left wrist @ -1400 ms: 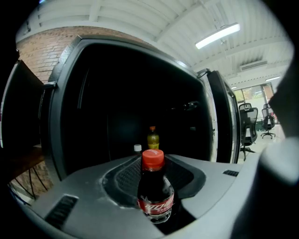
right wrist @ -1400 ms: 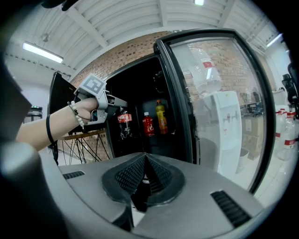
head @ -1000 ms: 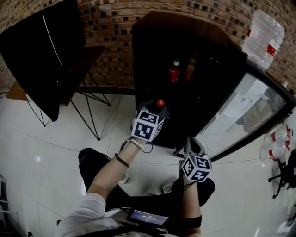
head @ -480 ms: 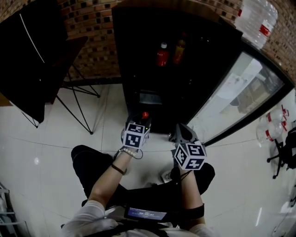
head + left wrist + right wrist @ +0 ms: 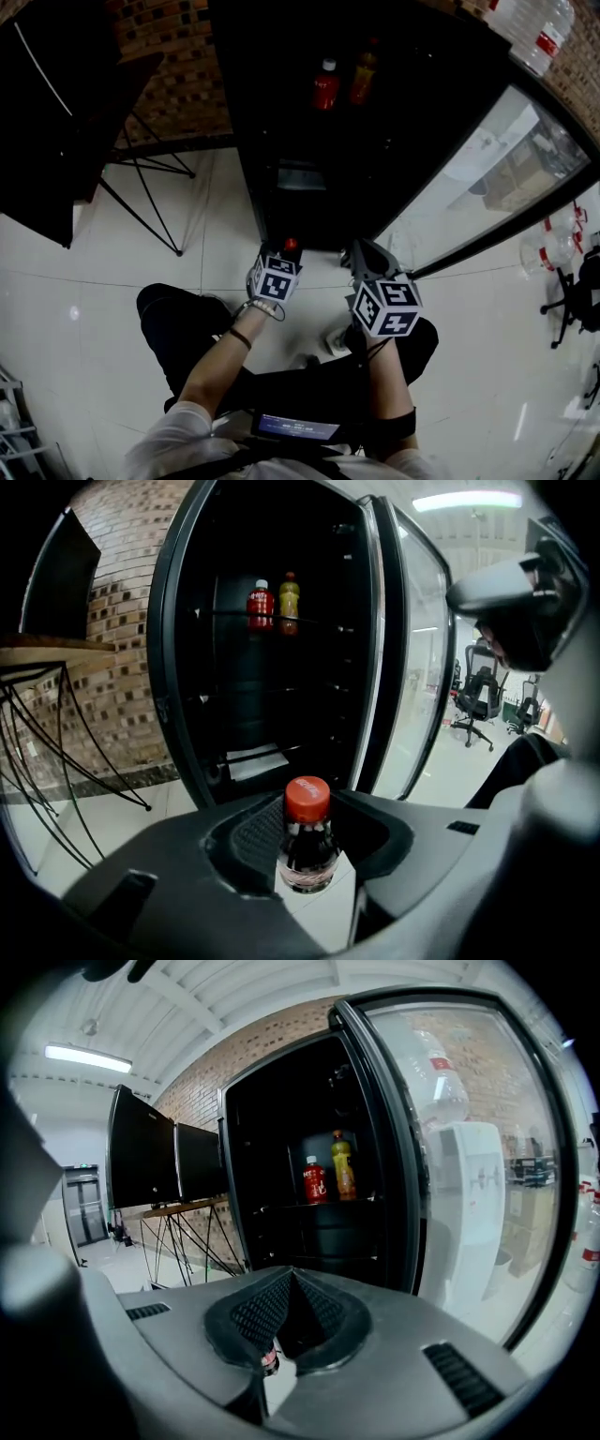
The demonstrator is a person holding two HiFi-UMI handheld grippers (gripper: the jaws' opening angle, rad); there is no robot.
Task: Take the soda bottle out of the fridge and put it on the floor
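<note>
The left claw (image 5: 282, 253) is closed on the soda bottle (image 5: 307, 850), gripping its dark body just under the red cap (image 5: 307, 799). The bottle stands upright in the grip, outside the fridge (image 5: 309, 187). It is low down, just in front of the bottom edge of the open cabinet and over the white floor (image 5: 112, 309). Whether its base touches the tiles cannot be told.

The right claw (image 5: 364, 255) hangs just to the right of the bottle, near the foot of the glass door (image 5: 487, 178), which is swung open to the right. Its jaws are drawn together with nothing between them.

Far inside the fridge, a red bottle (image 5: 325, 86) and a yellow-orange bottle (image 5: 362, 78) stand side by side on an upper shelf. To the left, a black panel on thin metal legs (image 5: 47, 122) stands near the brick wall (image 5: 173, 84).
</note>
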